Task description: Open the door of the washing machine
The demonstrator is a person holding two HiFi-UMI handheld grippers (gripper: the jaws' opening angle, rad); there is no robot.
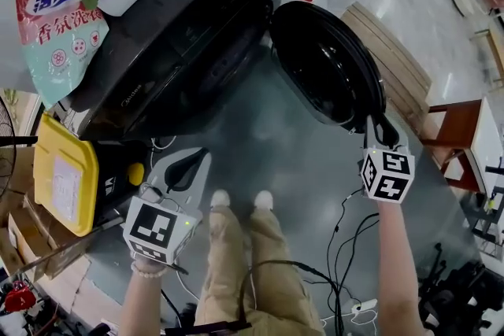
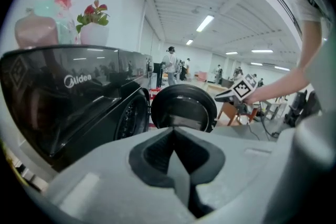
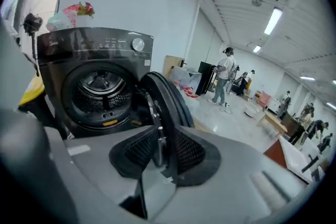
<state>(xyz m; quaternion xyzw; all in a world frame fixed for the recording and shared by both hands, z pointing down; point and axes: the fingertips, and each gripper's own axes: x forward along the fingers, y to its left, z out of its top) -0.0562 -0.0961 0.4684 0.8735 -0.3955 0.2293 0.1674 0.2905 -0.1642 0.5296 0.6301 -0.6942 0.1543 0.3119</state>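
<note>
Right gripper view: right gripper (image 3: 160,140) jaws clamp the open door (image 3: 170,93) by its rim. Left gripper (image 2: 175,145) jaws closed, empty.

My left gripper (image 1: 194,161) and right gripper (image 1: 380,127) are grey, marker cubes (image 1: 156,227) black-and-white; washing machine (image 1: 181,51) and door (image 1: 327,63) black.

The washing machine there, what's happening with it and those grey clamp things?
A person stands facing the black washing machine with a two-jaw gripper in each hand. Its round door is already swung wide open, so the drum shows. The right gripper has the door's outer edge between its jaws and appears clamped on it. The left gripper is shut, holds nothing, and hangs clear of the machine.
</note>
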